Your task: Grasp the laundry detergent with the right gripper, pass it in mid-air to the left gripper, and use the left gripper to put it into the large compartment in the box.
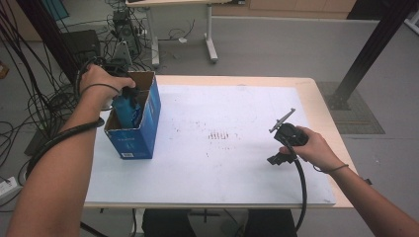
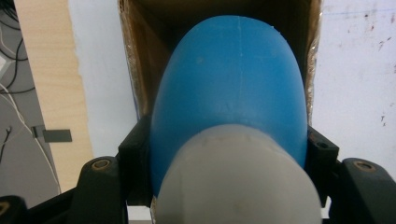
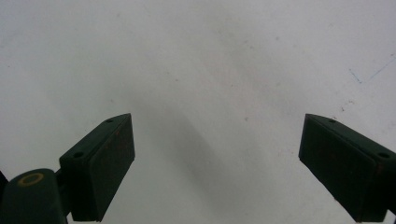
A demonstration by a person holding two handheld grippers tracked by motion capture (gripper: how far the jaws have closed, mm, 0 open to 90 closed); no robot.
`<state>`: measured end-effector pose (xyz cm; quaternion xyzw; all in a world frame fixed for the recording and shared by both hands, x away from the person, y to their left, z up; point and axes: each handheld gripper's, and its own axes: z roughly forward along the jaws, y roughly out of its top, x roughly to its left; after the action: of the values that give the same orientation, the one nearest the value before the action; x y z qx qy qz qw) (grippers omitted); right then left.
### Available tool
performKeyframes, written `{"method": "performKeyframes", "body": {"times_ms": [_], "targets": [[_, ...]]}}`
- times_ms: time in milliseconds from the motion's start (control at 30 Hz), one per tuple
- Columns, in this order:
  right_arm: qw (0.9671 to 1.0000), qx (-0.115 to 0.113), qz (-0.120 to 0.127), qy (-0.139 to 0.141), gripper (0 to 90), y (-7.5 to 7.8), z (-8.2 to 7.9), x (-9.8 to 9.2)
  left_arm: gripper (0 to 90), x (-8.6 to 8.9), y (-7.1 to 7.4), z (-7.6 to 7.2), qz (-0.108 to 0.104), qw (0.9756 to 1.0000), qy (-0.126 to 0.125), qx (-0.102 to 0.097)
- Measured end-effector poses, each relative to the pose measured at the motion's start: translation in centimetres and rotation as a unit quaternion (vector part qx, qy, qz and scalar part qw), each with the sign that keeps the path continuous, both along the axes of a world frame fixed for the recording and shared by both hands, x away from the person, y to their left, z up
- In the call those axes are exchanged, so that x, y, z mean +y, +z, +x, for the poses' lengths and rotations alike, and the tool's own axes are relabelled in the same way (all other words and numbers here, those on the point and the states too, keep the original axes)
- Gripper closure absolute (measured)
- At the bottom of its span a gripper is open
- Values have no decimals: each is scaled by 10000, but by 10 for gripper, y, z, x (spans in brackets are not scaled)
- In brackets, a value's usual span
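At about nine o'clock on the white mat (image 1: 222, 163), a blue bottle (image 2: 229, 88) with a pale grey cap (image 2: 236, 182) is seen clamped between the jaws of the left gripper (image 2: 229, 154), its body standing inside the open blue carton (image 1: 148, 123). The bottle is judged to be smooth, light, rigid plastic, liable to slip, and best gripped across its broad shoulder just below the cap. Toward four o'clock the right gripper (image 3: 217, 163) is held over bare mat, jaws spread wide and empty.

Print on blue box (image 1: 129, 143) seems unreadable.
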<state>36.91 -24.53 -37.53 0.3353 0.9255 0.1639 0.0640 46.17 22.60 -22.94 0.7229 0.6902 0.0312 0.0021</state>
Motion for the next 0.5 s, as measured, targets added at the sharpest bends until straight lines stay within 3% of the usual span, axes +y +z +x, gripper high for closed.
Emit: {"method": "performKeyframes", "body": {"times_ms": [500], "targets": [[10000,43,2,-15,106,-4,1,0,374,-1,-24,0,-7,9998,36,194]]}}
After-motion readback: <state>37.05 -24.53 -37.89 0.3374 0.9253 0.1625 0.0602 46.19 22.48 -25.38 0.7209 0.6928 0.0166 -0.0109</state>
